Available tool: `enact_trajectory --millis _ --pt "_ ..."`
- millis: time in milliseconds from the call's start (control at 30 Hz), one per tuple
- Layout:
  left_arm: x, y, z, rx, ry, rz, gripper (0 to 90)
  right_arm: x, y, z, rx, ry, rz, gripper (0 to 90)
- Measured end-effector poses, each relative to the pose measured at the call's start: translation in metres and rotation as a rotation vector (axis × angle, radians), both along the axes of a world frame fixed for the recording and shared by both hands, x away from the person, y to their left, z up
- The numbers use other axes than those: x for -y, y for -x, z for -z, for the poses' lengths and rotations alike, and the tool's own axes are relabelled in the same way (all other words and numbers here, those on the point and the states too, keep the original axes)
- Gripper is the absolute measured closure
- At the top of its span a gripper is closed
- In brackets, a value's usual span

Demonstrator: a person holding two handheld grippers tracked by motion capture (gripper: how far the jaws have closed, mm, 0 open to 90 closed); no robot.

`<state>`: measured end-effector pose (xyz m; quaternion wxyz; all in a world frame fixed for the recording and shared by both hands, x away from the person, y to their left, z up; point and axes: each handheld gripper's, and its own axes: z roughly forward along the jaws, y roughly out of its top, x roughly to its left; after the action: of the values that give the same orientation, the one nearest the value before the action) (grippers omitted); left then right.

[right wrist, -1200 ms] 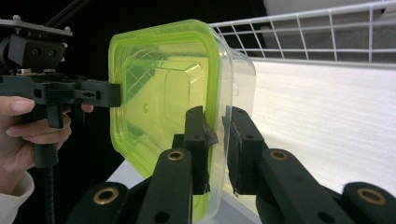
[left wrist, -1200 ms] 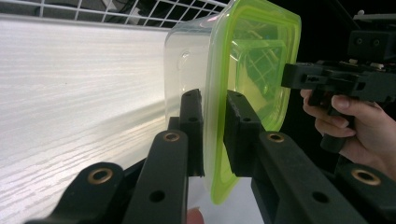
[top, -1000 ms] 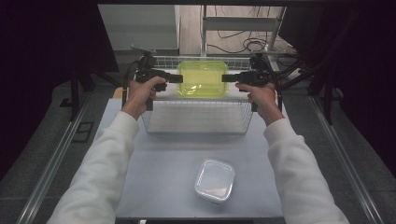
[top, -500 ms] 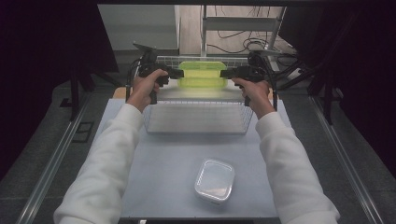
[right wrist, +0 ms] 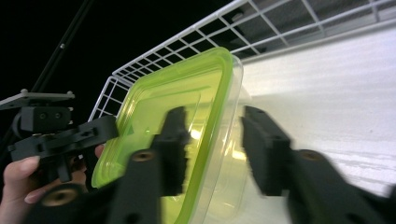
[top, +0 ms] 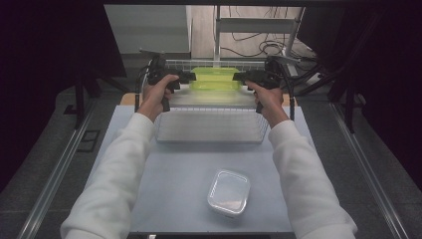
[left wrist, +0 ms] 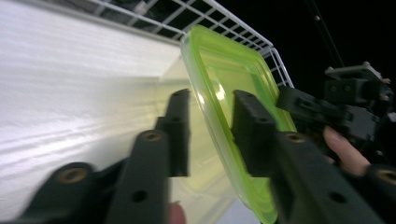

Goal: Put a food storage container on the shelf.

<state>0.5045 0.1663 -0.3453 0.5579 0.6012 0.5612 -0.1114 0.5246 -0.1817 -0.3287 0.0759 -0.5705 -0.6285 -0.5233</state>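
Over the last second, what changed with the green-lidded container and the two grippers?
Both grippers, left and right, carried the clear plastic container with the green lid away from the person, toward the far side of the white wire basket. The jaws straddle its rim at each end; whether they still pinch it, I cannot tell. The clear lidless container on the grey table stayed put.

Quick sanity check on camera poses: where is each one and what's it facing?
High view: overhead, facing forward and down on the white wire basket; sleeves, hands show.
Left gripper view: rides the left claw, facing the green-lidded clear plastic container; own jaws show.
Right gripper view: rides the right claw, facing the same container; own jaws show.
Both gripper views share container, basket, opposite claw.
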Motion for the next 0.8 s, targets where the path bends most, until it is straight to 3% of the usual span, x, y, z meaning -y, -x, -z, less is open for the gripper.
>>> enact_trajectory --millis 33,67,133,167,267,467,567,600,733,767,800 --pt "0.000 0.000 0.000 0.000 0.000 0.000 53.1 0.000 0.000 0.000 0.000 0.000 0.000 52.0" --pt "-0.001 0.001 -0.001 0.012 0.006 -0.004 47.2 -0.001 0.002 -0.003 0.028 0.011 0.007 45.0" --pt "-0.001 0.003 -0.004 0.035 0.013 -0.004 44.0 -0.001 0.003 -0.004 0.033 0.009 0.011 42.0" --pt "-0.001 0.004 -0.006 0.044 0.015 -0.003 37.5 -0.003 0.007 -0.009 0.063 0.021 0.025 36.4" --pt "0.000 0.011 -0.012 0.084 -0.007 -0.008 33.1 -0.004 0.012 -0.012 0.078 0.037 0.040 32.6" --pt "-0.008 0.027 -0.024 0.155 -0.060 -0.022 23.5 -0.003 0.034 -0.031 0.178 0.110 0.092 24.7" --pt "-0.010 0.035 -0.028 0.181 -0.080 -0.026 21.7 -0.001 0.040 -0.035 0.201 0.121 0.093 24.5" --pt "-0.011 0.043 -0.033 0.214 -0.115 -0.017 21.0 0.003 0.048 -0.039 0.233 0.140 0.080 24.2" --pt "-0.015 0.060 -0.039 0.246 -0.139 -0.006 19.8 0.008 0.059 -0.041 0.271 0.165 0.055 24.0" --pt "-0.015 0.066 -0.040 0.252 -0.144 -0.005 19.1 0.010 0.067 -0.040 0.306 0.209 0.032 24.0" --pt "-0.017 0.075 -0.042 0.270 -0.182 -0.008 19.0 0.011 0.070 -0.038 0.312 0.222 0.019 24.0"
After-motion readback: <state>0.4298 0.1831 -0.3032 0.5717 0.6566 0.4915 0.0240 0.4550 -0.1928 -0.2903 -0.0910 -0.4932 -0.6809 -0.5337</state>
